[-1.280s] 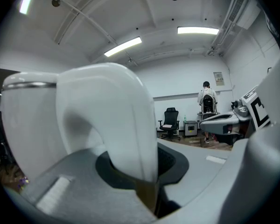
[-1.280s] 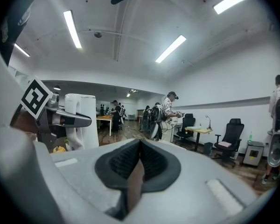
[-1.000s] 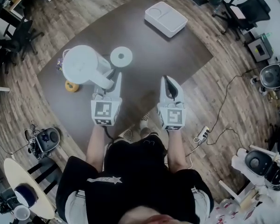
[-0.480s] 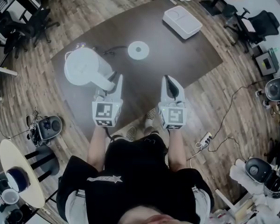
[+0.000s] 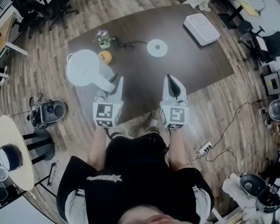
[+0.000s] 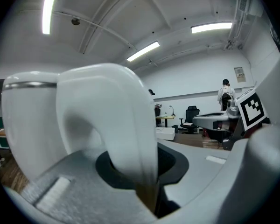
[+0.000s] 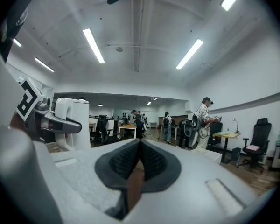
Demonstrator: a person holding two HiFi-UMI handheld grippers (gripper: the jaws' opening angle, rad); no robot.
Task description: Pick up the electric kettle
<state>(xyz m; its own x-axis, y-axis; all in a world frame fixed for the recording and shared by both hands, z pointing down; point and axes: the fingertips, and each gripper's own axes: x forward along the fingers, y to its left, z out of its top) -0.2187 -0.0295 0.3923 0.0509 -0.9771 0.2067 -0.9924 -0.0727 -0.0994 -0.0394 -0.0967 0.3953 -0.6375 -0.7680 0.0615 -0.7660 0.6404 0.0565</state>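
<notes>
In the head view, my left gripper [image 5: 115, 80] is clamped on the handle [image 5: 104, 82] of the electric kettle [image 5: 83, 67]. The kettle sits at the left edge of the dark table [image 5: 140, 80], well apart from its round base [image 5: 157, 47]. I judge it is off the base and carried by me alone, so the job is to hold it steady: keep the grip firm, the lid level, and make no sudden swing. My right gripper [image 5: 170, 78] is beside it over the table, with nothing in it. Just beyond the kettle lie a yellow ring [image 5: 105, 57] and a small flower pot [image 5: 102, 38], with a cable [image 5: 126, 44] running towards the base. I would keep the kettle body high and away from them. A white box [image 5: 202, 29] stands at the far right corner, out of the way.

In the left gripper view, the jaws press on the thick white handle, which fills the gap, and the kettle body rises just left of it. The handle is smooth and rounded, so I expect it could rotate in the pads if I tilt.

In the right gripper view, the dark pads meet with nothing between them. The kettle shows upright at the left, and people stand far off in the room.
</notes>
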